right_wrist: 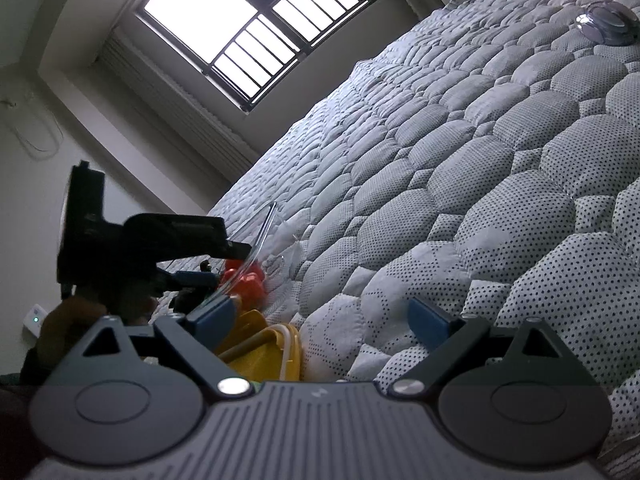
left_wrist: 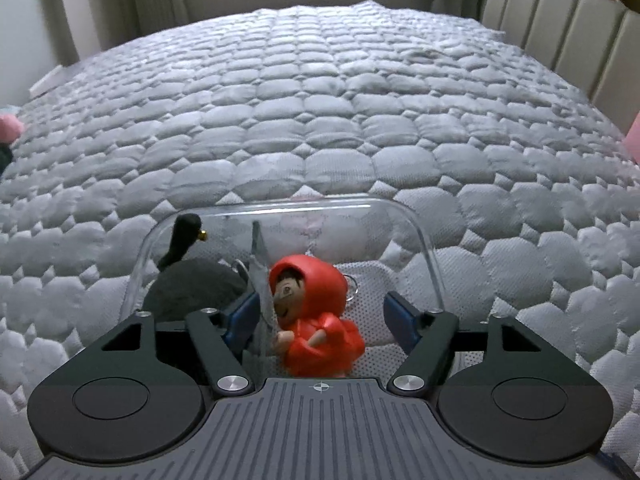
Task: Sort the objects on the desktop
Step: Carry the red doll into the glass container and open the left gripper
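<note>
In the left wrist view a clear plastic bin [left_wrist: 428,248] sits on the quilted bed [left_wrist: 320,120]. Inside it are a red-hooded figurine [left_wrist: 316,320], a black plush bird [left_wrist: 188,276] with a small gold bell, and a grey pointed piece [left_wrist: 258,264]. My left gripper [left_wrist: 324,320] is open, its blue pads on either side of the figurine, not touching it. My right gripper [right_wrist: 326,320] is open and empty, low over the bed beside a yellow object [right_wrist: 264,348]. The right wrist view also shows the left gripper [right_wrist: 132,248] and the figurine [right_wrist: 246,284].
A padded beige headboard [left_wrist: 560,28] stands at the right. A clear round lid or dish [right_wrist: 608,24] lies far up the bed. Pink items sit at the bed's left [left_wrist: 10,126] and right [left_wrist: 634,136] edges. A barred window [right_wrist: 256,28] is on the wall.
</note>
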The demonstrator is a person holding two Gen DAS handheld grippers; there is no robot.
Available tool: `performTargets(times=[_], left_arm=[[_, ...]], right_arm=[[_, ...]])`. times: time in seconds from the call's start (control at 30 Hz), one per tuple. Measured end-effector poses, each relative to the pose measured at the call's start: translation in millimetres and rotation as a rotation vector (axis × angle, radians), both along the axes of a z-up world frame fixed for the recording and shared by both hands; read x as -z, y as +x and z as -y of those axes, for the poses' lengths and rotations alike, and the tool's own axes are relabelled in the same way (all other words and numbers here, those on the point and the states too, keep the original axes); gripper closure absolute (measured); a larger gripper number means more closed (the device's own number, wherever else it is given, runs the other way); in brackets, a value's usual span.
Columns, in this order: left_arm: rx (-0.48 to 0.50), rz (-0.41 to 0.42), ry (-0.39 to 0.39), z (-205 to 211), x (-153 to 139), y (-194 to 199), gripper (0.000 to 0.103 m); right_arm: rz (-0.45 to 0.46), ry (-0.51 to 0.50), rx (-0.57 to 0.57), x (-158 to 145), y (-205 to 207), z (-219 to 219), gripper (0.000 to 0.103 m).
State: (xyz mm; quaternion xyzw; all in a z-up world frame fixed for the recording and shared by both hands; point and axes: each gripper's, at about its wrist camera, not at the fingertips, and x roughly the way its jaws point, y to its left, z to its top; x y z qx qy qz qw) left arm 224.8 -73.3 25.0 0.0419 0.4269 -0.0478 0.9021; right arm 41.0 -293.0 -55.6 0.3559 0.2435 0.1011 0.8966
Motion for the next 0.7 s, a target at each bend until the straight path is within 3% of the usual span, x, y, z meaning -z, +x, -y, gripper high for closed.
performTargets(times=[0.37,0.7], left_arm=[[0.053,0.013,0.052,14,-10,-31,0.038],[0.116,0.033,-0.083,-22,-22,-88,0.035]], right_arm=[[-0.014,-0.007,0.002,-2,2,-5,0.008],[-0.009,-0.13,0.003,-29,-9,-28,0.008]])
